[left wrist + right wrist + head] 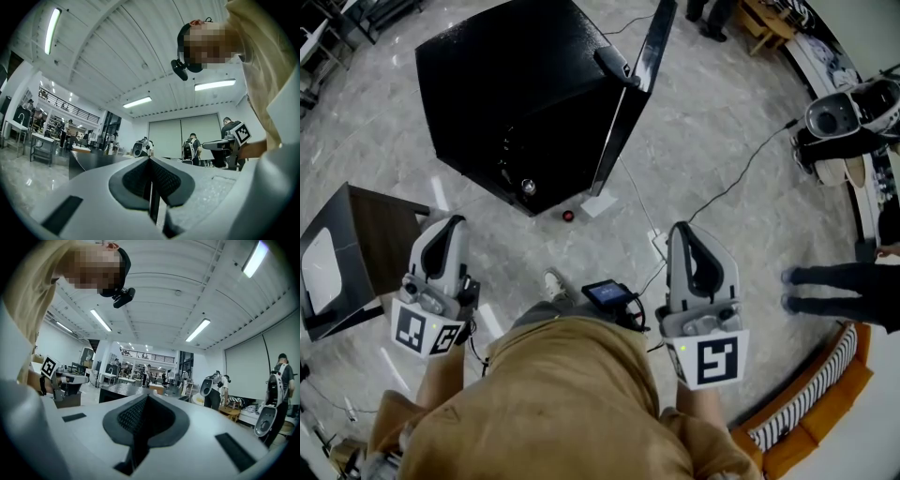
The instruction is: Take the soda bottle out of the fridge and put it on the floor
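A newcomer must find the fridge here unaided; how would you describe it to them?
On the grey marble floor, look ahead of the person in the tan shirt. The fridge is the big glossy black box there, its door swung open on the right, unlike the smaller brown box nearby.

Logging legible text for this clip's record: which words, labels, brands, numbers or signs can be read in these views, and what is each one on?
No readable words or numbers.
Left marker, on the left gripper: black-and-white square code, no letters.
Right marker, on the right gripper: same kind of code, no letters.
Small screen by the person's body: too small to read.
Fridge: no label visible.
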A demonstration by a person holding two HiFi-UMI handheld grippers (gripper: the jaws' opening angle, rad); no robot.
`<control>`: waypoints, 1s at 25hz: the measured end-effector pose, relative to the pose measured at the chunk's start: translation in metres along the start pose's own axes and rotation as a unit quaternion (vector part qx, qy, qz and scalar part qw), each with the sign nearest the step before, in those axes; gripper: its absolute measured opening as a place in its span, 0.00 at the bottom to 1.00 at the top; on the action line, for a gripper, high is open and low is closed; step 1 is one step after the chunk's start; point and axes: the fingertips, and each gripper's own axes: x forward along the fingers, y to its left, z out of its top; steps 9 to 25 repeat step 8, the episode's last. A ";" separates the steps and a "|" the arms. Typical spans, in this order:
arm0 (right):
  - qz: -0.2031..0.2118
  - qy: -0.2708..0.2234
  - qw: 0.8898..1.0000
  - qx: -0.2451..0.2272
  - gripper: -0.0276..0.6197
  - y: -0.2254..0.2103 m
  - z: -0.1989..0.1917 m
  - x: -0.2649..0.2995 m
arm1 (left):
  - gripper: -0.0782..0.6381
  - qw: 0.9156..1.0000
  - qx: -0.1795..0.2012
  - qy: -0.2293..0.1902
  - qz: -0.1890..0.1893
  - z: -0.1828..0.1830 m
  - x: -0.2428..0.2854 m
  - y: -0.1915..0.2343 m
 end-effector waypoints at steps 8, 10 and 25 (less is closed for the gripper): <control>0.009 -0.006 1.000 0.001 0.04 0.021 0.002 0.003 | 0.11 1.000 -0.003 0.001 0.003 -0.001 -0.014 0.007; 0.009 -0.006 1.000 0.001 0.04 0.021 0.002 0.003 | 0.11 1.000 -0.003 0.001 0.003 -0.001 -0.014 0.007; 0.009 -0.006 1.000 0.001 0.04 0.021 0.002 0.003 | 0.11 1.000 -0.003 0.001 0.003 -0.001 -0.014 0.007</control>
